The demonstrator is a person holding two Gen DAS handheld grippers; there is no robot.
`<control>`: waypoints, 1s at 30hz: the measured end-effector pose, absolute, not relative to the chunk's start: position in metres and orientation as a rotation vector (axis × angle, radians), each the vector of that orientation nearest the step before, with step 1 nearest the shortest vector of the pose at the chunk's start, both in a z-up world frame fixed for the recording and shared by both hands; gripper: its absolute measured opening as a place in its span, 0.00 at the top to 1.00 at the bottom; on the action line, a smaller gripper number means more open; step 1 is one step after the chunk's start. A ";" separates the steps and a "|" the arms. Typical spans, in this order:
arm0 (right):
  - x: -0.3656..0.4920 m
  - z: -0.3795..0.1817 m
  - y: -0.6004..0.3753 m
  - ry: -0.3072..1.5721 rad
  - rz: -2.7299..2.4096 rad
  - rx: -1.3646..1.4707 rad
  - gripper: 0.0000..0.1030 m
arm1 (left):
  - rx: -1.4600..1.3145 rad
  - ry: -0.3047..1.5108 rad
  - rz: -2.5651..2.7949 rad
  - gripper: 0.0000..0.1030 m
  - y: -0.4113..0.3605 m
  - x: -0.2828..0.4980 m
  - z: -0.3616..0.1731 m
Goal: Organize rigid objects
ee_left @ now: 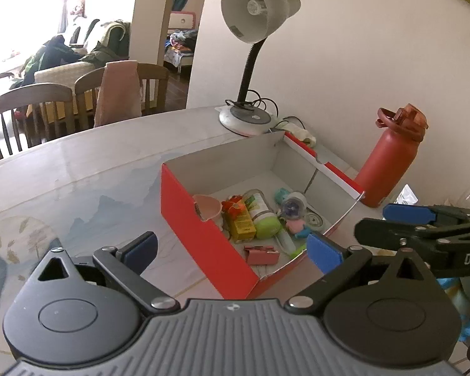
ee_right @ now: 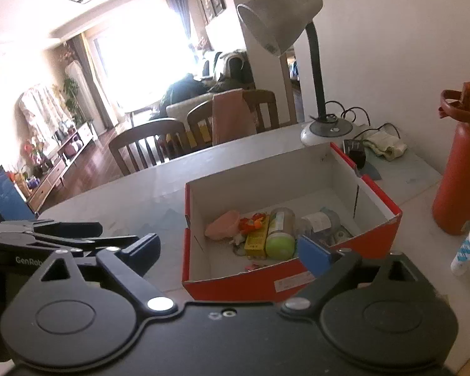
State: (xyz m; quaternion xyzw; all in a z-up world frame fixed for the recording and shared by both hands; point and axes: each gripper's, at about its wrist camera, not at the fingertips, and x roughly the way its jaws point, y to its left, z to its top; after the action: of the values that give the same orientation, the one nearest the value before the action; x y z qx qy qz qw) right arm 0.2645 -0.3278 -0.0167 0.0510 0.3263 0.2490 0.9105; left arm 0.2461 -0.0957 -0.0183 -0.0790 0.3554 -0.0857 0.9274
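- Marble-look table (ee_left: 78,172) in a living room carries the work.
- Nearest, the left gripper (ee_left: 232,250) and right gripper (ee_right: 232,250) both stand wide apart, holding nothing.
- Behind them, the red box (ee_left: 203,238) already holds the small items, such as a green-capped bottle (ee_left: 263,216).
- Farther off, the red water bottle (ee_left: 388,163) and desk lamp (ee_left: 253,47) stay outside; the sorting looks nearly finished.

**Both grippers spread wide over the red box**

The left gripper (ee_left: 232,252) stands with blue-padded jaws apart and nothing between them, above an open red cardboard box (ee_left: 200,235) on the pale glossy table (ee_left: 94,169). Inside lie a green-capped bottle (ee_left: 264,216), a yellow carton (ee_left: 242,224), a pink funnel (ee_left: 205,206) and a pink binder clip (ee_left: 261,254). The right gripper (ee_left: 416,228) reaches in from the right. Behind stand a grey gooseneck desk lamp (ee_left: 253,12) and a red water bottle (ee_left: 388,169).
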 end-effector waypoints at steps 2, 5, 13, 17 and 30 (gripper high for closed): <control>0.258 -0.016 -0.329 0.651 0.500 0.113 0.02 | -0.170 0.727 -0.175 0.01 -0.093 0.243 -0.018; 0.249 -0.015 -0.332 0.630 0.485 0.126 0.01 | -0.173 0.722 -0.173 0.00 -0.090 0.237 -0.017; 0.226 -0.016 -0.331 0.615 0.451 0.100 0.00 | -0.201 0.699 -0.191 0.00 -0.086 0.220 -0.012; 0.221 -0.016 -0.332 0.620 0.448 0.113 0.00 | -0.182 0.681 -0.204 0.00 -0.090 0.213 -0.008; 0.213 -0.012 -0.333 0.608 0.435 0.117 0.00 | -0.158 0.677 -0.231 0.00 -0.101 0.207 -0.009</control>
State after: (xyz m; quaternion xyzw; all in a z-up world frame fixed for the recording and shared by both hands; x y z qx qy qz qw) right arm 0.2129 -0.3332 -0.0121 0.0572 0.2969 0.2124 0.9292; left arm 0.2067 -0.1006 -0.0093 -0.0774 0.3310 -0.1128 0.9337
